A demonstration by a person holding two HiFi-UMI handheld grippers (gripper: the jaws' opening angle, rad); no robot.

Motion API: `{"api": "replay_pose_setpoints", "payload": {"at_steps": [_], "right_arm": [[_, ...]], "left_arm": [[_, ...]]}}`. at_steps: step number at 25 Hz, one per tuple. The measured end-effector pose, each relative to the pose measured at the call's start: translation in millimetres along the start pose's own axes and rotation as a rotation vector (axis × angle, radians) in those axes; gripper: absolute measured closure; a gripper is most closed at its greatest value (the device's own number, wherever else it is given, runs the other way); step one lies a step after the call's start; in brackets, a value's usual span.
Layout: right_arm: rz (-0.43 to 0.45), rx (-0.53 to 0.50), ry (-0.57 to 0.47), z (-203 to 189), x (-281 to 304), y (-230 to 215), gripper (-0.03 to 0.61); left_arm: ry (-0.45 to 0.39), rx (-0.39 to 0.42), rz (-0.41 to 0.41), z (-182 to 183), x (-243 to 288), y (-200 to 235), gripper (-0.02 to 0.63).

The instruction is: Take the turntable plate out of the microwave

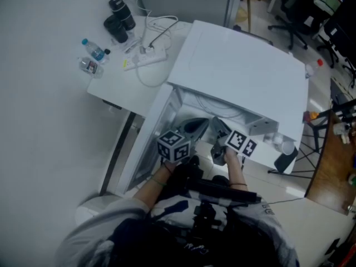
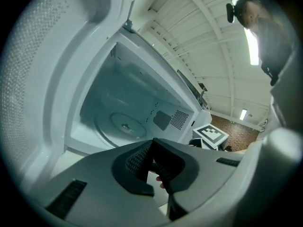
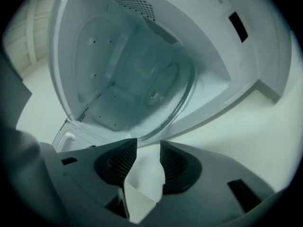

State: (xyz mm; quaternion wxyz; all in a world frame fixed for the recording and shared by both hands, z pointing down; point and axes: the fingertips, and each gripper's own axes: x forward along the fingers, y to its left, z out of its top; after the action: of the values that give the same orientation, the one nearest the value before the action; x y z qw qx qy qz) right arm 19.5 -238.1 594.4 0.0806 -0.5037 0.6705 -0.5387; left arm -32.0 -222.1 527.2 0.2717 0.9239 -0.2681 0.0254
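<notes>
The white microwave (image 1: 239,65) stands with its door (image 1: 149,128) swung open to the left. Inside, the round glass turntable plate (image 2: 120,126) lies flat on the cavity floor; it also fills the tilted right gripper view (image 3: 163,91). Both grippers hover just in front of the opening, apart from the plate. My left gripper (image 2: 152,163) is shut with nothing between its pads; the head view shows it (image 1: 194,128) at the cavity's mouth. My right gripper (image 3: 147,156) stands open and empty beside it (image 1: 218,128). Its marker cube (image 2: 210,135) shows at the right of the left gripper view.
On the white table (image 1: 119,88) behind and left of the microwave lie a power strip with cables (image 1: 150,53), two water bottles (image 1: 92,57) and black tumblers (image 1: 119,18). Office chairs (image 1: 300,10) stand at the far right. The open door's inner face (image 2: 42,79) is close on the left.
</notes>
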Motion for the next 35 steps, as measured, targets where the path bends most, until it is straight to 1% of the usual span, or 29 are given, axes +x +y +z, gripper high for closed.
{"api": "replay_pose_setpoints", "payload": {"at_steps": [2,4,6,11,13,15,17,18,20,23,26,27,31,32,33,35], "right_arm": [[-0.021,0.033,-0.006,3.4,6.3,-2.3,0.416],[-0.046,0.044,-0.019,7.6,10.9,-2.5,0.416],[-0.056,0.083,-0.030,10.8,11.9,-3.2,0.416],[-0.078,0.284,-0.080,11.3,18.3,-9.7,0.417],[-0.100,0.322,-0.094,12.1,20.9,-10.9,0.427],[-0.108,0.332,-0.111,13.2,18.4,-9.7,0.443],[-0.101,0.341,-0.135,13.9,14.7,-6.8,0.491],[-0.097,0.342,-0.142,14.1,13.7,-5.8,0.505],[-0.086,0.345,-0.144,14.8,11.8,-5.8,0.505],[-0.069,0.338,-0.149,17.0,5.8,-4.5,0.512],[-0.063,0.289,-0.147,17.6,-1.3,-0.2,0.514],[-0.061,0.266,-0.142,16.6,-4.3,1.0,0.523],[-0.074,0.115,-0.119,9.9,-13.6,8.8,0.583],[-0.082,0.087,-0.109,7.0,-14.2,9.7,0.581],[-0.089,0.077,-0.096,3.7,-13.8,8.8,0.581],[-0.093,0.109,-0.070,-1.3,-11.2,3.2,0.580]], "left_arm": [[-0.008,-0.010,-0.006,0.6,0.6,3.3,0.611],[-0.012,-0.016,-0.007,2.7,0.9,4.8,0.611],[-0.010,-0.015,-0.005,4.3,1.4,2.5,0.611],[0.003,-0.015,-0.009,2.9,3.2,3.5,0.611],[0.008,-0.013,-0.012,2.1,4.7,6.0,0.611],[0.013,-0.019,-0.009,1.4,5.3,6.5,0.611],[0.010,-0.028,-0.003,1.4,4.8,7.9,0.611],[0.008,-0.032,0.001,1.5,4.6,9.0,0.611],[0.003,-0.038,0.007,1.0,4.6,10.8,0.611],[-0.004,-0.070,0.022,-0.5,3.3,12.2,0.611],[-0.005,-0.115,0.036,-5.3,1.2,17.3,0.611],[-0.004,-0.132,0.039,-8.0,0.8,19.0,0.611],[0.010,-0.210,0.042,-18.9,-1.0,25.6,0.611],[0.015,-0.222,0.047,-21.8,-2.2,27.5,0.611],[0.015,-0.229,0.052,-23.7,-3.4,28.7,0.611],[0.010,-0.236,0.055,-24.7,-4.0,28.8,0.611]]}}
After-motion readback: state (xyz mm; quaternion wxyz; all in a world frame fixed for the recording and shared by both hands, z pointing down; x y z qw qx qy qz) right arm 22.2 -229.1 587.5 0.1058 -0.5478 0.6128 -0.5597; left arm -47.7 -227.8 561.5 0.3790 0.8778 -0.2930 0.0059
